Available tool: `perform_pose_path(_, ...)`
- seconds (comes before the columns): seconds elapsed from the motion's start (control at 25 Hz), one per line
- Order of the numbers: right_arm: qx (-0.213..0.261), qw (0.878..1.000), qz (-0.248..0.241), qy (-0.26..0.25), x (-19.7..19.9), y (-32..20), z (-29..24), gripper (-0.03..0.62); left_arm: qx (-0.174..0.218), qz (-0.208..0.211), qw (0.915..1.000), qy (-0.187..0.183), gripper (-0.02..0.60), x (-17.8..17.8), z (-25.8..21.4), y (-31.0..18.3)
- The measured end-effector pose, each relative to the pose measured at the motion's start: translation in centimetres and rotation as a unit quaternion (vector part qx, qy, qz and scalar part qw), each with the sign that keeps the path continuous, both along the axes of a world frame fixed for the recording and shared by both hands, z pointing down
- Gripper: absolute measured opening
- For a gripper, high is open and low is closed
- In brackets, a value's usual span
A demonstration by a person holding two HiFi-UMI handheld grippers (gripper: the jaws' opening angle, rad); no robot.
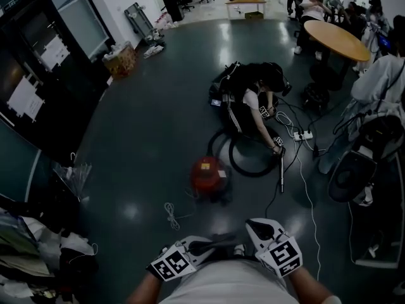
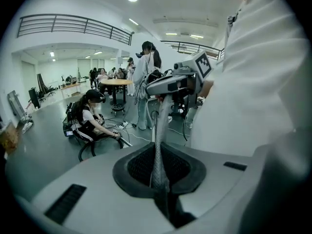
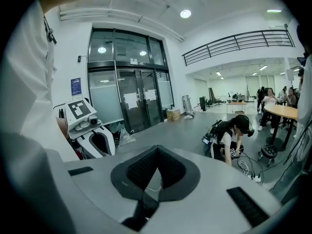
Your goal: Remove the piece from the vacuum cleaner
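Note:
The red vacuum cleaner (image 1: 207,173) stands on the dark floor, some way ahead of me. Its black hose (image 1: 243,166) loops to the right and ends in a wand (image 1: 281,173). A crouching person (image 1: 250,100) has a hand at the wand's upper end. My left gripper (image 1: 197,244) and right gripper (image 1: 256,225) hang close to my body, far from the vacuum. The left gripper (image 2: 158,152) is closed to a thin slit; a pale strip lines up with the slit, and I cannot tell what it is. The right gripper (image 3: 156,152) has its tips together, with nothing between them.
A power strip with cables (image 1: 302,135) lies right of the wand, and a loose white cable (image 1: 171,214) lies on the floor in front of the vacuum. A round wooden table (image 1: 335,40) stands at the back right. Clutter (image 1: 38,252) lines the left wall by the glass doors (image 3: 126,101).

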State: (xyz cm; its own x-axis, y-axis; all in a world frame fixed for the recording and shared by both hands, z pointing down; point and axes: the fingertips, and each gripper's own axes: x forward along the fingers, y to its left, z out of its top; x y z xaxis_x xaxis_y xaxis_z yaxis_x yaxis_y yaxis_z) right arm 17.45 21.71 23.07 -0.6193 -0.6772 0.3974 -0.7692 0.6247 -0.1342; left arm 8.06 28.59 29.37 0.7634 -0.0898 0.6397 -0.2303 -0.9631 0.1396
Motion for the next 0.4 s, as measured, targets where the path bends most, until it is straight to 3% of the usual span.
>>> perform_pose_path(0.4,-0.007,1.0,-0.006,0.002,1.2,1.0,1.7,0.015,-0.002,0.007,0.9999,-0.008,0.026,1.2,1.2,0.6)
